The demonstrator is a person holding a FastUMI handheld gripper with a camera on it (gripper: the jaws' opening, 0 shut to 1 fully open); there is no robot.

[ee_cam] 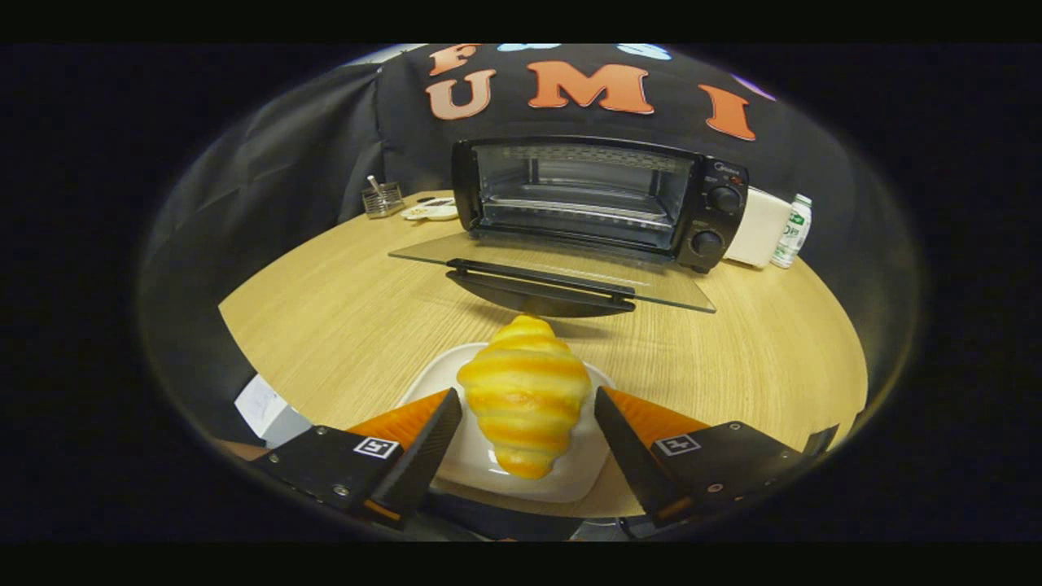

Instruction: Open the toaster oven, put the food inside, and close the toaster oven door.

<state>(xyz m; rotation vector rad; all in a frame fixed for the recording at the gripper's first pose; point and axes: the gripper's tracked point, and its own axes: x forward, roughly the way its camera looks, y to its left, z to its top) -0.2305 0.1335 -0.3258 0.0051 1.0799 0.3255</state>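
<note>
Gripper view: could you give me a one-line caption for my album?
Open gripper straddling a croissant on a white plate, the toaster oven beyond with its glass door down.

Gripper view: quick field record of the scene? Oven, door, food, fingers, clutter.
oven: black toaster oven at the far side of the wooden table, cavity empty
door: glass door folded down flat, open
food: croissant lying on a white plate, just in front of the door
gripper: gripper open, fingers either side of the croissant, not pressing it
clutter: white bottle right of the oven; wire basket to its left
</note>
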